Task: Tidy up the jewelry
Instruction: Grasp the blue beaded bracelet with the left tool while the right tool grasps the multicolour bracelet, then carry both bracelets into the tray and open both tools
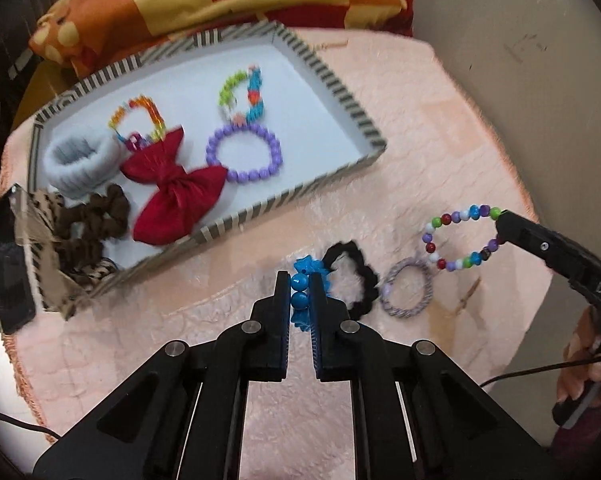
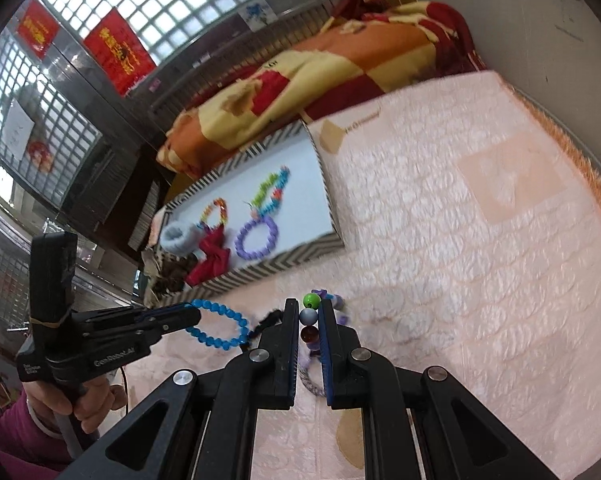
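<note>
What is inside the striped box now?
In the striped box: a purple bead bracelet, red bow, grey wrist band, brown scrunchie and two colourful bead bracelets. The near left corner is hidden by a gripper part.

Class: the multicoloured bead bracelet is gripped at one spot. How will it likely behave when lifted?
The multicoloured bead bracelet, pinched by the right gripper, is probably light. Strung round beads suggest it may sag and swing, and could slip between the jaws.

Count: beaded bracelets, five: purple point(image 1: 243, 154), orange-rainbow point(image 1: 136, 122), green-blue point(image 1: 242, 94), blue point(image 1: 300, 294), multicolour point(image 1: 462, 236). Scrunchies, three: brown point(image 1: 96, 220), black point(image 1: 352, 280), grey point(image 1: 76, 160). Red bow point(image 1: 172, 188), one. Lilac hair tie point(image 1: 407, 289), one. Striped tray point(image 1: 332, 80), one.
</note>
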